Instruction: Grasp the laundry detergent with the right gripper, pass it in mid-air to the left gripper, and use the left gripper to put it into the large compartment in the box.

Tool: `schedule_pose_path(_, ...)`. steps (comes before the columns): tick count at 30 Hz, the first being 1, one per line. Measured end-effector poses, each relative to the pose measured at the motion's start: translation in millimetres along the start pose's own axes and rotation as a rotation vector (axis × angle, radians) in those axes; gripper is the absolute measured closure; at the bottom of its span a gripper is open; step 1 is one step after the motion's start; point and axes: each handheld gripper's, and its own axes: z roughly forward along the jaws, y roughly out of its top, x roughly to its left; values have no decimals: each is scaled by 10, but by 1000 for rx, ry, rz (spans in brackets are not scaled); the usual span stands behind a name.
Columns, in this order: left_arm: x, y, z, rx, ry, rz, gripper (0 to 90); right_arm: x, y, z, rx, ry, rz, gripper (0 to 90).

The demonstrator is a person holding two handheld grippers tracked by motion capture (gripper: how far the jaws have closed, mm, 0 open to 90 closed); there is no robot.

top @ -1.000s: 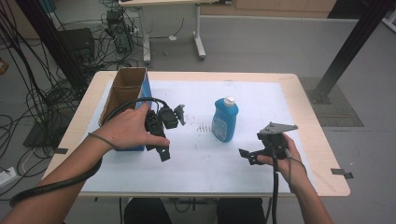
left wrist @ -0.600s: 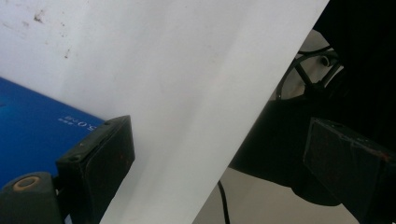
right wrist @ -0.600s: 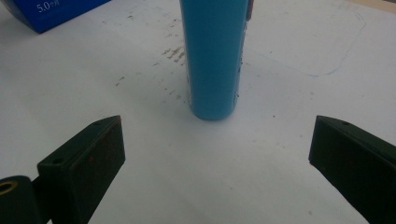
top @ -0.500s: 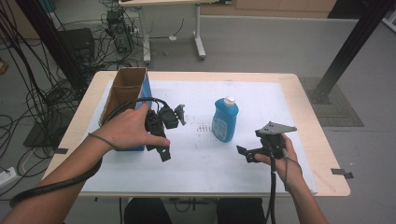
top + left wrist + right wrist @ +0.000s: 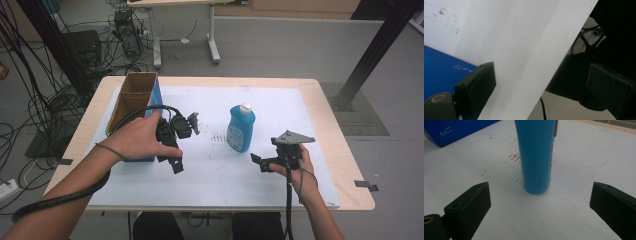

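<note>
A blue bottle (image 5: 241, 129) with a white cap stands upright on the white sheet (image 5: 220, 175) near the table's middle. My right gripper (image 5: 262, 162) is just right of it and slightly nearer me, jaws pointing at it. In the right gripper view the bottle (image 5: 536, 155) stands ahead, centred between the wide-apart jaws of the right gripper (image 5: 541, 207), which is open and apart from it. My left gripper (image 5: 171, 159) is held over the sheet beside the blue box (image 5: 152, 97). It is open (image 5: 541, 85) with nothing between its jaws.
The open cardboard-lined blue box (image 5: 441, 67) stands at the table's left, printed side (image 5: 461, 130) facing the bottle. Dark smudges (image 5: 217, 137) mark the sheet left of the bottle. A floor of cables and a second table's legs (image 5: 212, 45) lie beyond the far edge.
My right gripper has edged a little to the left, toward the bottle. The left hand and its gripper have hardly moved.
</note>
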Motion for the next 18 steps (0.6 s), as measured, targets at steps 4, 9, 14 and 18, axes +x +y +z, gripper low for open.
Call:
schedule_pose_path(4, 0, -6, 4, -3, -2, 1, 91, 11, -17, 50, -14, 2, 2, 34)
schedule_pose_path(9, 1, -16, 16, -6, -8, -13, 91, 22, -73, 109, -40, 7, 7, 33)
schedule_pose_path(14, 14, -15, 18, -5, -6, -2, 91, 24, -121, 157, -62, 1, 5, 34)
schedule_pose_path(18, 19, -14, 22, -5, -5, -1, 91, 19, -177, 202, -88, -6, 1, 34)
